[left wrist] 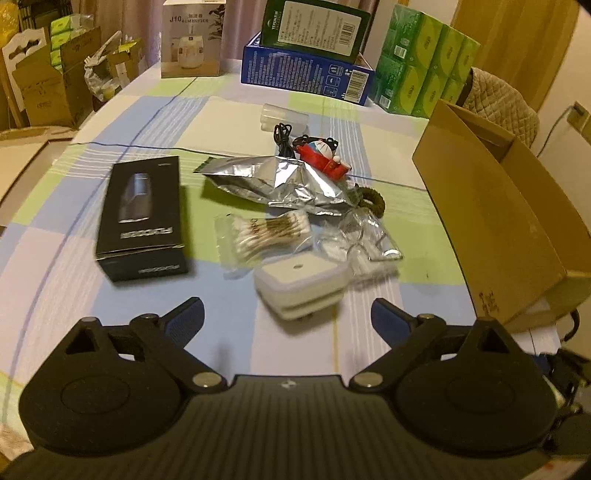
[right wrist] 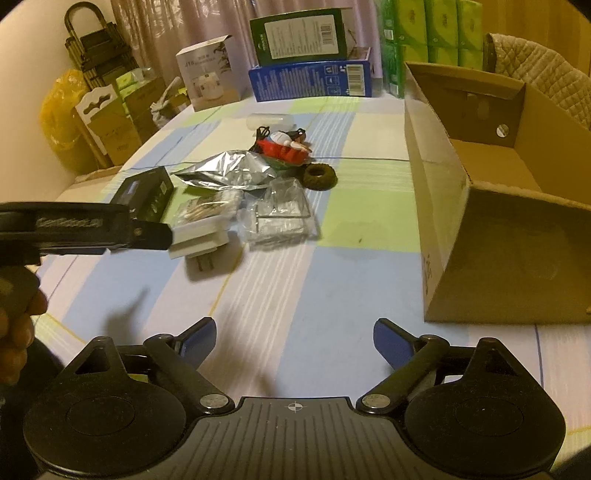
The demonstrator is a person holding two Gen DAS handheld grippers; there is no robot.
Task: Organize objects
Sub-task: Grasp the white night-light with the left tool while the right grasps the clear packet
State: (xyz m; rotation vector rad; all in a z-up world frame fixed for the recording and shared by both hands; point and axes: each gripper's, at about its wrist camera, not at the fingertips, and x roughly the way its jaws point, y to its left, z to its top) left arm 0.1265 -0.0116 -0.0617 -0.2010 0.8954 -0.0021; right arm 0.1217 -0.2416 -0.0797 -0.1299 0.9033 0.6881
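Note:
A white plug adapter (left wrist: 301, 284) lies on the checked tablecloth (left wrist: 110, 314), just ahead of my left gripper (left wrist: 288, 322), which is open with its fingers wide on either side. In the right wrist view the left gripper (right wrist: 162, 236) comes in from the left beside the adapter (right wrist: 201, 236). Behind it lie a black box (left wrist: 144, 218), a bag of cotton swabs (left wrist: 258, 236), a silver foil pouch (left wrist: 280, 181), a clear plastic bag (left wrist: 358, 240), a brown hair tie (right wrist: 319, 177) and a red toy (left wrist: 325, 155). My right gripper (right wrist: 295, 341) hangs open over bare cloth, holding nothing.
An open cardboard box (right wrist: 480, 221) stands at the right, its inside seemingly bare. At the table's back are a blue box (left wrist: 306, 74), a green box (left wrist: 314, 26), a humidifier box (left wrist: 192, 40) and green tissue packs (left wrist: 424, 62). A hand (right wrist: 14, 332) holds the left gripper.

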